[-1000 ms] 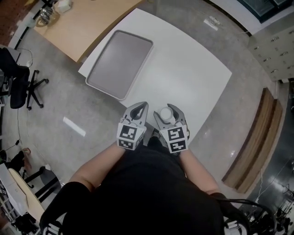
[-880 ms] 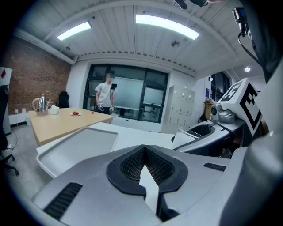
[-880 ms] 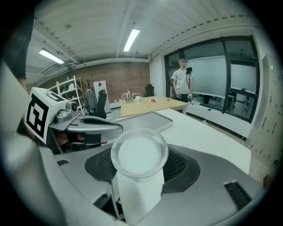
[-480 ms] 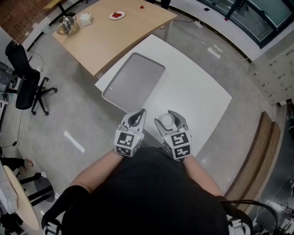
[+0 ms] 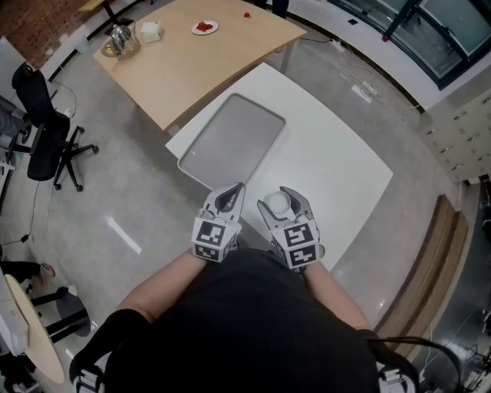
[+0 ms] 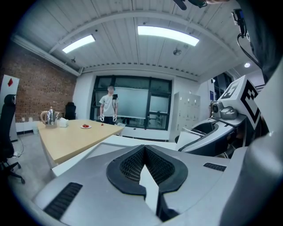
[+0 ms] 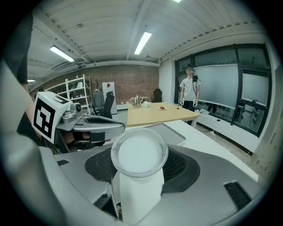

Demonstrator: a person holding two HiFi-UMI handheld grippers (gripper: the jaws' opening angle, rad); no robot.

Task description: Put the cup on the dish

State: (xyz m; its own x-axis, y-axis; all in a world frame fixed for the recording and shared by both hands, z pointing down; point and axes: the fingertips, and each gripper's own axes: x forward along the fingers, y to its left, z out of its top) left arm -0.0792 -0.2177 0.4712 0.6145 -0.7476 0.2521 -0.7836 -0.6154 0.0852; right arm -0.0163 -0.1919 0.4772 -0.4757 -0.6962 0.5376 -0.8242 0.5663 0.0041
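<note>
Smooth white cylindrical cup (image 7: pixel 139 154), round rim, possibly lidded, grasped by right tool (image 5: pixel 281 201). Left tool (image 5: pixel 229 196) clenched shut. Flat grey rounded-rectangle dish (image 5: pixel 232 140) on white tabletop (image 5: pixel 330 161).

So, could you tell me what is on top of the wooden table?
A metal kettle, a white box, a small plate of red pieces and one loose red bit. Nothing covers it; its far corner is out of frame.

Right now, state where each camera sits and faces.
Head view: on the head, steeply down at white table, tray, left claw, right claw; arms and torso show.
Left gripper view: on left claw, along its shut jaws; right claw at right.
Right gripper view: on right claw, along jaws holding the cup; left claw at left.
Both gripper views share the wooden table.
</note>
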